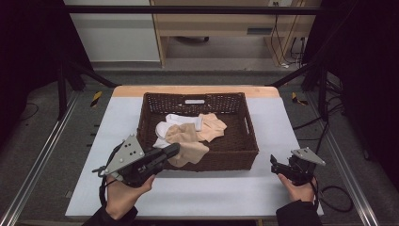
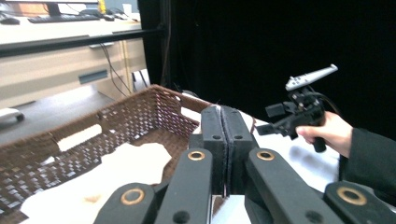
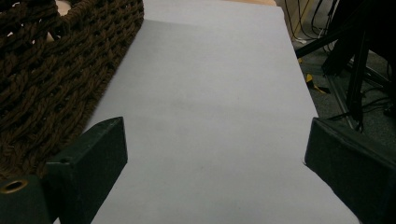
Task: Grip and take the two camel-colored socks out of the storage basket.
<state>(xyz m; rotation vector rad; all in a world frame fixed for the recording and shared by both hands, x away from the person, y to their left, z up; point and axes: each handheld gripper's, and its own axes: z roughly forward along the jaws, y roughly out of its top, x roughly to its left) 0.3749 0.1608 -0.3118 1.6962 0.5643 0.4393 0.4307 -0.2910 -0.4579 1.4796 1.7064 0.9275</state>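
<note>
High view: the left claw (image 1: pixel 173 150) is seen pressed together at the near rim of the basket (image 1: pixel 244 141), touching a beige sock (image 1: pixel 190 149) draped there; whether cloth is pinched cannot be told. The right claw (image 1: pixel 274 165), spread apart, is held over the desk (image 1: pixel 277 117), well right.
</note>
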